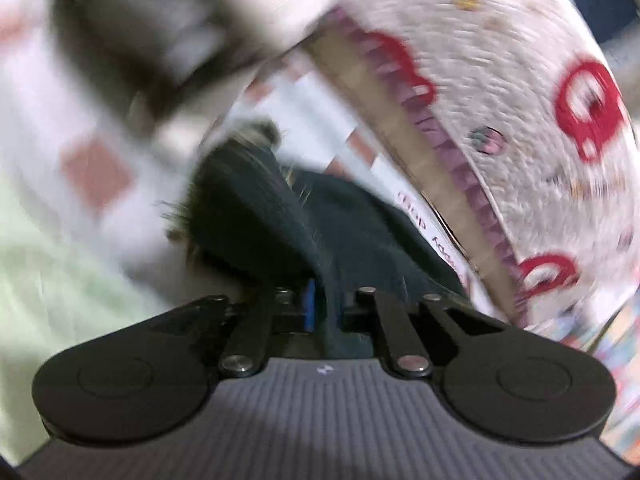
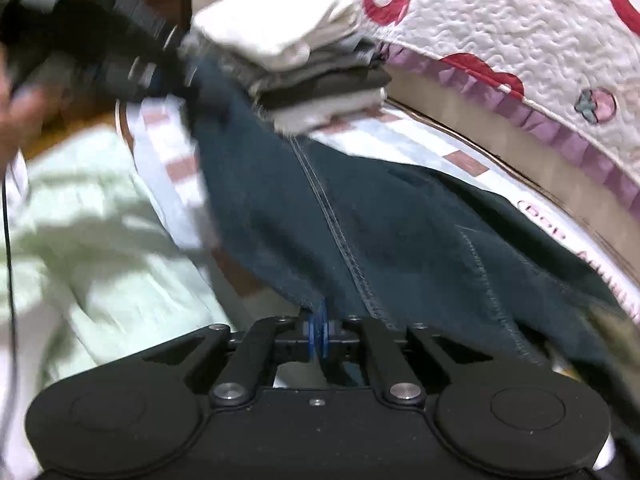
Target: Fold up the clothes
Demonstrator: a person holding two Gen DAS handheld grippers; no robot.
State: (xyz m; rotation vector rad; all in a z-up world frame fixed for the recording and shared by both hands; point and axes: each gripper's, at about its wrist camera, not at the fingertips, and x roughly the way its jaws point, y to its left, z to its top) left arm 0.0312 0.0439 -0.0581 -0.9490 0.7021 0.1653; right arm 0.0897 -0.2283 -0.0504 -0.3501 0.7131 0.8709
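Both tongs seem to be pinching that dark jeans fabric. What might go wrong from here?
The left tongs and right tongs each grip only an edge of the dark jeans, so the heavy denim could slip free. The left tongs are close to the stack of folded clothes; swinging the jeans might topple it.

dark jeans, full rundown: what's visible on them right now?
The dark jeans look like dark blue-green denim with pale double-stitched seams and a frayed hem. They hang stretched over the checked sheet, beside a stack of folded clothes. The right gripper and the left gripper each pinch an edge.
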